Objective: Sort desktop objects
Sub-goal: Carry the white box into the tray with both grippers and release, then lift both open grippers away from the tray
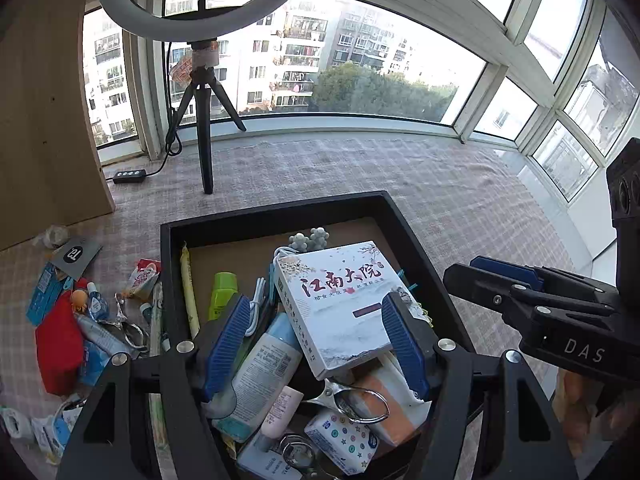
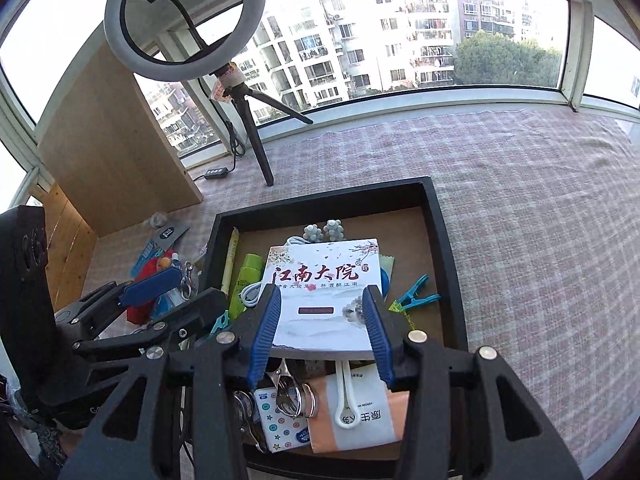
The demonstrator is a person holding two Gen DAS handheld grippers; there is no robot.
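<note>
A black tray [image 1: 280, 210] on the checked cloth holds several small items. On top lies a white box with red Chinese lettering [image 1: 340, 296] [image 2: 320, 280]. Around it are a green bottle [image 1: 222, 292], a white bottle [image 1: 264, 368], a tissue pack [image 1: 344, 440] and teal clothes pegs [image 2: 416, 296]. My left gripper [image 1: 316, 340] hangs open above the tray, its blue pads wide of the box. My right gripper [image 2: 320, 332] is open too; its pads frame the box's near edge from above without touching it. Left of the tray lies a loose pile with a red pouch [image 1: 58, 344].
A ring light on a black tripod [image 1: 204, 140] stands behind the tray, its cable and control box [image 1: 129, 176] on the cloth. A wooden panel [image 1: 40, 120] rises at the left. Windows run along the back and right.
</note>
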